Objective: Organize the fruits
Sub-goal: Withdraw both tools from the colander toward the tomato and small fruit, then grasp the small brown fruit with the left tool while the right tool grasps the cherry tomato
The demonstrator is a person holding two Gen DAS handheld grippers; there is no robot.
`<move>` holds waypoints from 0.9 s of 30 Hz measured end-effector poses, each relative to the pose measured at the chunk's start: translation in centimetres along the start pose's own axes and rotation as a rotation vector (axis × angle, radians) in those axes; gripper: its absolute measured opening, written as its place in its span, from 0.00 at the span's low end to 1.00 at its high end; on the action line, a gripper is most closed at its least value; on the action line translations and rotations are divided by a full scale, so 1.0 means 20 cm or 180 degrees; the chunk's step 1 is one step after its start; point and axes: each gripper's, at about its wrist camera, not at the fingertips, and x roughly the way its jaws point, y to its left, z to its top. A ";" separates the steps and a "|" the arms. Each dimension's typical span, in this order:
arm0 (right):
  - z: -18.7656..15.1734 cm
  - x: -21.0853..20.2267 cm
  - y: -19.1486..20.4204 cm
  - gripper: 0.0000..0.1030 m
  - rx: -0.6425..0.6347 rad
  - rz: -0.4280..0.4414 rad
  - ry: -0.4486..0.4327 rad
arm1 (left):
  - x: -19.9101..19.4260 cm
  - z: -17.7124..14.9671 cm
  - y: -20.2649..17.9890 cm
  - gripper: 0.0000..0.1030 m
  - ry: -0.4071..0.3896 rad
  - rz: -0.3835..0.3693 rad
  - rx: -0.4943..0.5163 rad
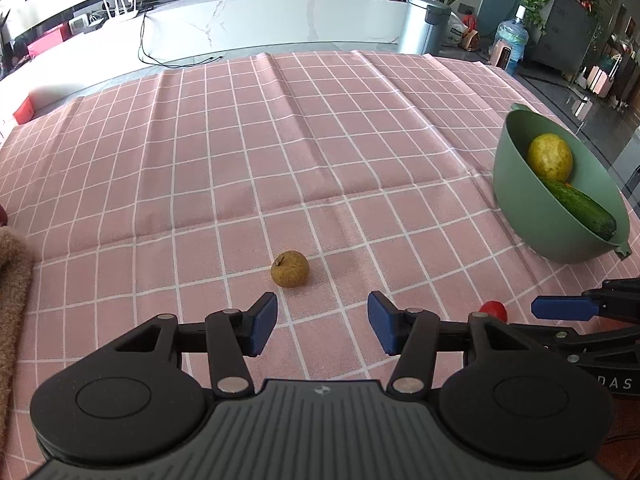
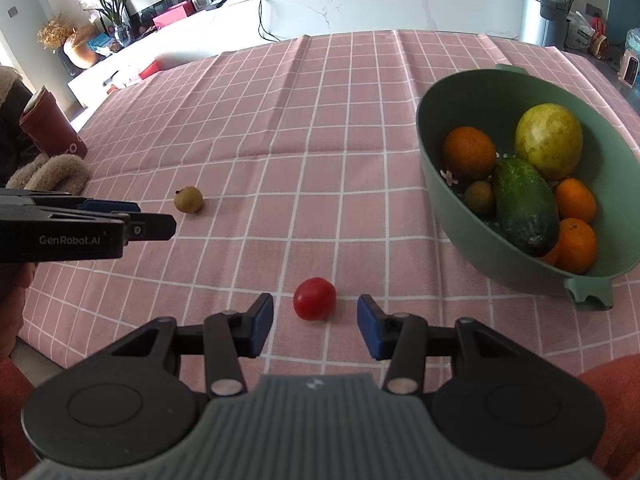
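A small brown longan [image 1: 290, 269] lies on the pink checked cloth just ahead of my left gripper [image 1: 322, 322], which is open and empty. It also shows in the right wrist view [image 2: 188, 199]. A red cherry tomato [image 2: 314, 298] lies between the open fingertips of my right gripper [image 2: 315, 325], not touched by them. A green bowl [image 2: 448, 208] at the right holds a yellow-green round fruit [image 2: 549, 141], a cucumber [image 2: 525, 207], several oranges [image 2: 469, 153] and a small brown fruit [image 2: 479, 198]. The bowl shows in the left wrist view [image 1: 516, 196] too.
A dark red cup [image 2: 52, 128] and a furry beige cloth [image 2: 50, 176] sit at the table's left edge. The left gripper [image 2: 152, 222] reaches in from the left in the right wrist view. The right gripper's blue finger [image 1: 564, 307] shows at the right of the left wrist view.
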 end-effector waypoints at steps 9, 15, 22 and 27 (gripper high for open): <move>0.04 0.12 0.00 0.36 0.0024 0.0000 0.0138 | 0.14 0.02 0.14 0.60 -0.0017 -0.0075 -0.0300; 0.05 0.15 0.02 0.29 -0.0041 -0.0043 0.0149 | 0.21 0.02 0.13 0.51 -0.0030 -0.0032 -0.0252; 0.05 0.17 0.04 0.24 -0.0075 -0.0097 0.0176 | 0.23 0.03 0.13 0.36 -0.0101 -0.0065 -0.0228; 0.04 0.17 0.05 0.23 -0.0119 -0.0116 0.0167 | 0.22 0.03 0.14 0.29 -0.0109 -0.0121 -0.0273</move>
